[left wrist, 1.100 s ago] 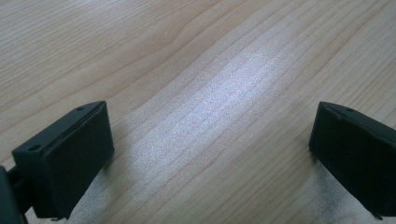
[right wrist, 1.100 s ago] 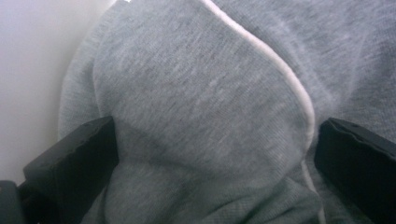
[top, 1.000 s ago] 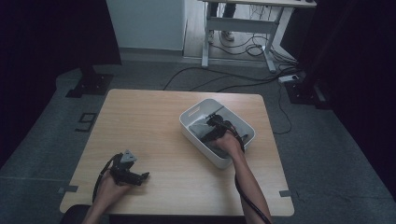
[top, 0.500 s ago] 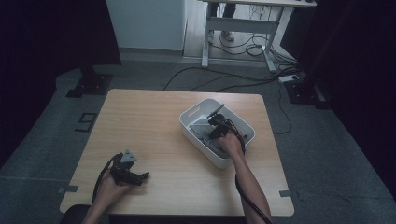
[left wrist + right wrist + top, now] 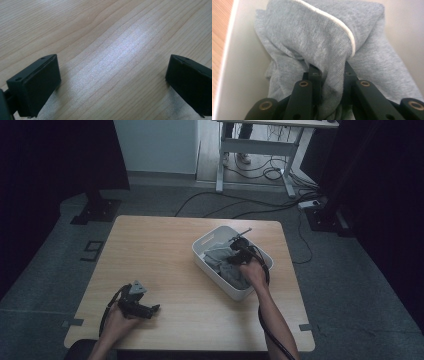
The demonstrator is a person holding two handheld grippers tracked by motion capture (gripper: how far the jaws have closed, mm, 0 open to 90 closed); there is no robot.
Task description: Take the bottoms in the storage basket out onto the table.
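Right gripper (image 5: 329, 75): jaws just closing, pinching grey cloth (image 5: 324, 42) inside white bin (image 5: 210, 265), frame centre.
Left gripper (image 5: 112, 85): jaws spread wide, nothing between, on wooden table (image 5: 165, 250), lower left.

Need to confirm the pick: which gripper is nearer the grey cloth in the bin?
Right. The right gripper is clamped on the grey cloth inside the white bin; the left gripper rests far across the table.

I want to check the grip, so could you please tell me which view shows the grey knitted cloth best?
The right gripper view: the grey knitted cloth, with its white seam, is bunched close-up between the right gripper jaws. The high view shows it small in the white plastic bin. The left gripper view shows bare wooden table.
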